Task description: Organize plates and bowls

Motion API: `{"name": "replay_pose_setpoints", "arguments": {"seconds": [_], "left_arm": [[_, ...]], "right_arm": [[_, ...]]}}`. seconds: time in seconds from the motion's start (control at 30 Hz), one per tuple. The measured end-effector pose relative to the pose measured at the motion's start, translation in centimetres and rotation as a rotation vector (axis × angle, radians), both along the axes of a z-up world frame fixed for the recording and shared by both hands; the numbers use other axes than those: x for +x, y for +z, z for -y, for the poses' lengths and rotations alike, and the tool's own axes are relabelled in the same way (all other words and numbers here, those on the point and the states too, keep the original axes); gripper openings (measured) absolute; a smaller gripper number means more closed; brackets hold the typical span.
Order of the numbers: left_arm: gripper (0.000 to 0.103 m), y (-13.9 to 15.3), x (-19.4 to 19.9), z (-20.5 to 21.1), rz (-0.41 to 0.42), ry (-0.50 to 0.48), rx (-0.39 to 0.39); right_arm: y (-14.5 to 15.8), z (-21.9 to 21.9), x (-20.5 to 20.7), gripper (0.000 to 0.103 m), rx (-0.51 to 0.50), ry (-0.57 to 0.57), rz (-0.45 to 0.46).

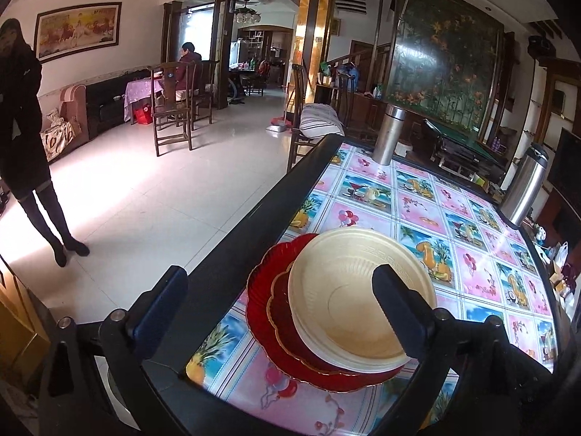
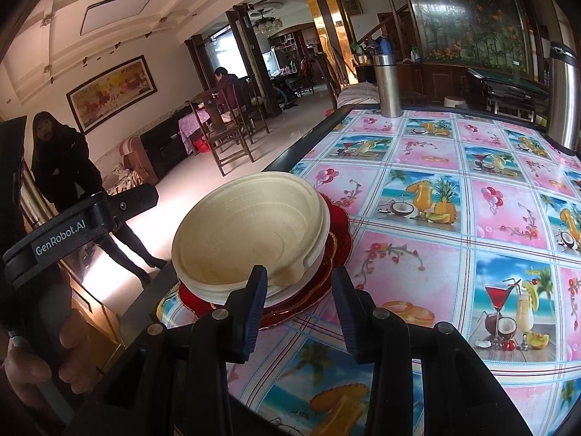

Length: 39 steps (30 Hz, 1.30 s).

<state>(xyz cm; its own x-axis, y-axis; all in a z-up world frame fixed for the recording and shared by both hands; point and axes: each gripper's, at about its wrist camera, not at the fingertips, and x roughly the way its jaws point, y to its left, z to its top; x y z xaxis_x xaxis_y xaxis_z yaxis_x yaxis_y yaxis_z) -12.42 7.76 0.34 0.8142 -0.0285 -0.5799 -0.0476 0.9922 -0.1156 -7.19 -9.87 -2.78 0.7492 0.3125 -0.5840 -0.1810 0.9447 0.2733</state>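
My left tool gaped wide and empty around the cream bowls stacked on red plates near the desk edge, my right tool part-open, holding nothing.

The cream bowl hides the middle of the red plates beneath it, so how many are stacked cannot be told. In the right wrist view the right gripper covers the bowl's near rim. The tall steel flask at the desk's far edge is cut off at the top
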Motion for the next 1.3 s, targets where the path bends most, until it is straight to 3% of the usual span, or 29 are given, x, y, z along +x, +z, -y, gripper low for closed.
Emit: {"name": "replay_pose_setpoints", "arguments": {"seconds": [0.3, 1.3], "left_arm": [[0.102, -0.31, 0.26, 0.5, -0.021, -0.004, 0.049], [0.102, -0.34, 0.11, 0.68, -0.035, -0.012, 0.058]], "right_arm": [[-0.56, 0.04, 0.41, 0.04, 0.012, -0.01, -0.018], [-0.75, 0.57, 0.45, 0.04, 0.022, -0.018, -0.021]]}}
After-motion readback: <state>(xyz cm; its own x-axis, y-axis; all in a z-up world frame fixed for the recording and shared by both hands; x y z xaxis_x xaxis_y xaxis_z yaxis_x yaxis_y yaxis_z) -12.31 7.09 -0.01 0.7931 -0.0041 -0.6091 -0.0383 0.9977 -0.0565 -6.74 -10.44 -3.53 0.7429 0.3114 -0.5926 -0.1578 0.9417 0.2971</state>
